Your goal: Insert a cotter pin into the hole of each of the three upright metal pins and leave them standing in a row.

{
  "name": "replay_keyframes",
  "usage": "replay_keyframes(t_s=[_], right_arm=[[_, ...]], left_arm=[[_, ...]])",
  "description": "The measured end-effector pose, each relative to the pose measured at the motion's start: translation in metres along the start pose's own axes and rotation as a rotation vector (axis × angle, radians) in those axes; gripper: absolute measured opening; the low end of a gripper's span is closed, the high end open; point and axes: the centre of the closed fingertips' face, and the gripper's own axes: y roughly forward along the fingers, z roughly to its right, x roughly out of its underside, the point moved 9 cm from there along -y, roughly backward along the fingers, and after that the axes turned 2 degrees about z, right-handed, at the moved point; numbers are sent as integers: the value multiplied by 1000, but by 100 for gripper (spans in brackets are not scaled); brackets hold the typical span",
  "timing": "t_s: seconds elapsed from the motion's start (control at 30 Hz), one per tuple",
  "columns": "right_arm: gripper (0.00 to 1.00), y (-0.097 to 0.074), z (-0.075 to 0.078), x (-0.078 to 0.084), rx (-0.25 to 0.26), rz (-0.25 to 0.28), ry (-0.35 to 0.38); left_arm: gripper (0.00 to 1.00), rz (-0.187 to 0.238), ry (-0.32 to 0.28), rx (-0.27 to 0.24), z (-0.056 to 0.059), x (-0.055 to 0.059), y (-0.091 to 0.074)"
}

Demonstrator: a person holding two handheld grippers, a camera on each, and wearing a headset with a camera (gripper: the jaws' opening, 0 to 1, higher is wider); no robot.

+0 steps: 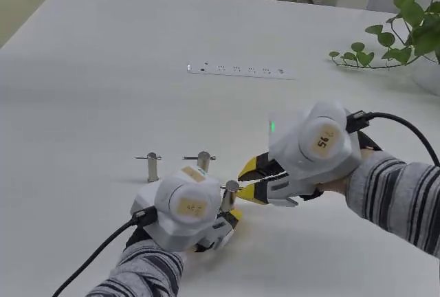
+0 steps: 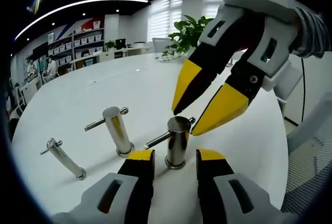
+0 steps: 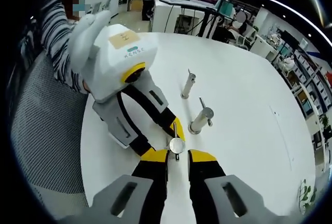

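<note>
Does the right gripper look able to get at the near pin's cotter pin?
Probably yes: the right gripper is open at the top of the near pin, by its cotter pin; the left gripper flanks only the base.

Three upright metal pins (image 2: 116,130) near together, a cotter pin (image 2: 104,122) through each

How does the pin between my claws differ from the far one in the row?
The near pin stands between the open jaws of the left claw; the far pin stands free of both claws. The right claw has its tips at the near pin's head, by the near cotter pin; the far cotter pin has nothing near it. Both pins are upright metal, each with a cotter pin through it.
</note>
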Motion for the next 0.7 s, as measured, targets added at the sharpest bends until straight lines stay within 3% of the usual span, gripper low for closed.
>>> replay_keyframes(t_s=[0.1, 0.23, 0.5, 0.7], right_arm=[[14, 5, 1, -1, -28, 25, 91], [14, 16, 5, 4, -26, -7, 164], [9, 24, 4, 1, -63, -11, 164], [9, 23, 5, 0, -81, -19, 153]], left_arm=[[33, 2, -14, 14, 0, -2, -4], [37, -17, -3, 18, 0, -3, -10], [45, -34, -27, 33, -2, -2, -21], [49, -13, -35, 31, -5, -8, -32]])
